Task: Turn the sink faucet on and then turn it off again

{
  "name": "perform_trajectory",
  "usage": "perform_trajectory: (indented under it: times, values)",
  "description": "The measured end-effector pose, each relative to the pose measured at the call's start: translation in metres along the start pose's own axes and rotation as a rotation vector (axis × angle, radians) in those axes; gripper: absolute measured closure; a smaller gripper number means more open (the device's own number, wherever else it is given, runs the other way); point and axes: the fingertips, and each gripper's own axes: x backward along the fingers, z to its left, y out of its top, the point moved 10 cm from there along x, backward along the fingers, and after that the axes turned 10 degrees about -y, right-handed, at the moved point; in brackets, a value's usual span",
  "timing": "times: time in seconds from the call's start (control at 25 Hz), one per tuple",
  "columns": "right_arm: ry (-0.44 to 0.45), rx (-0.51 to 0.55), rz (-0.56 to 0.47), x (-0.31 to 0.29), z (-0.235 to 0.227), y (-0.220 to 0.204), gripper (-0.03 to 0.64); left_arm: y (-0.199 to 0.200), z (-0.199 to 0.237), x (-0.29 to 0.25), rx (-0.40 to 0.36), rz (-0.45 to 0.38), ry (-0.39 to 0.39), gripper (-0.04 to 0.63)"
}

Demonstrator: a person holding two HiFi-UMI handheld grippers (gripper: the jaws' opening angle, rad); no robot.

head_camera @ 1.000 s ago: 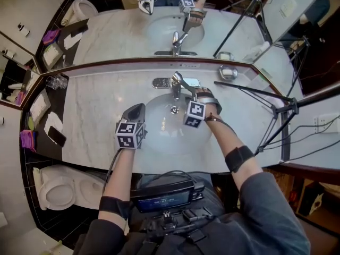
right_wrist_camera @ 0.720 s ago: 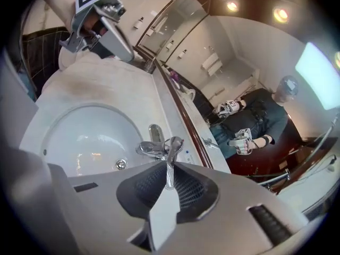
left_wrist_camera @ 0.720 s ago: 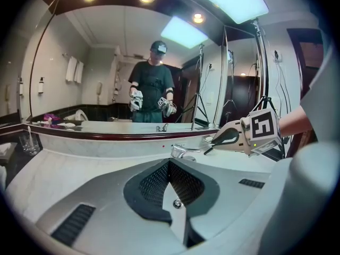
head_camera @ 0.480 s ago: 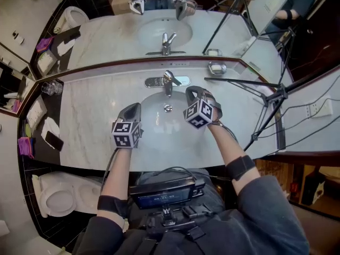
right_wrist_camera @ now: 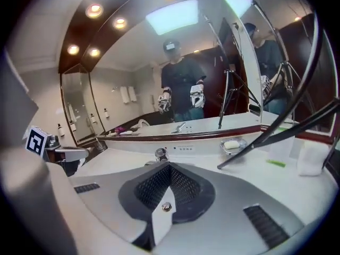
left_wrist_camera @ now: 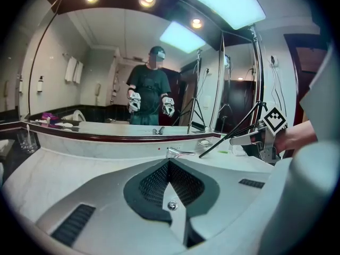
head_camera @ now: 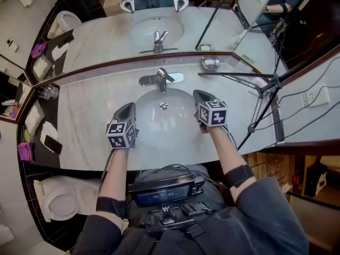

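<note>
Right, both hands hang over the sink and neither is carrying anything. The left gripper is above the basin's left edge, jaws pressed flat together with nothing between them; its own view shows the dark pads meeting at the tip. The right gripper mirrors it over the basin's right edge, and it too is clamped shut on nothing. The faucet stands on the counter beyond both tips, ahead and to the right of the left gripper, ahead and to the left of the right one, and clear of both. From the left gripper view the faucet pokes up just past the jaw tips, lever lying out to the right. From the right gripper view its chrome top shows just above the tips. The drain lies between the two grippers. Further ahead and right of the right gripper is a soap dish by the back edge, and a black tripod leg slants across the counter on that gripper's right. Straight ahead, the mirror shows the person with both grippers raised.
</note>
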Motion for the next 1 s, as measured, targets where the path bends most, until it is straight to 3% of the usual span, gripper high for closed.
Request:
perform_trajectory:
  times: [0.12,1.0]
  values:
    - [-0.013,-0.027,0.006,0.005,-0.007,-0.007,0.603,-0.001,-0.002,0.002,0.014,-0.004,0.003,0.595]
    - [0.007,0.07,0.017,0.001,0.006,-0.006,0.603,-0.001,0.0,0.015,0.008,-0.003,0.025,0.595]
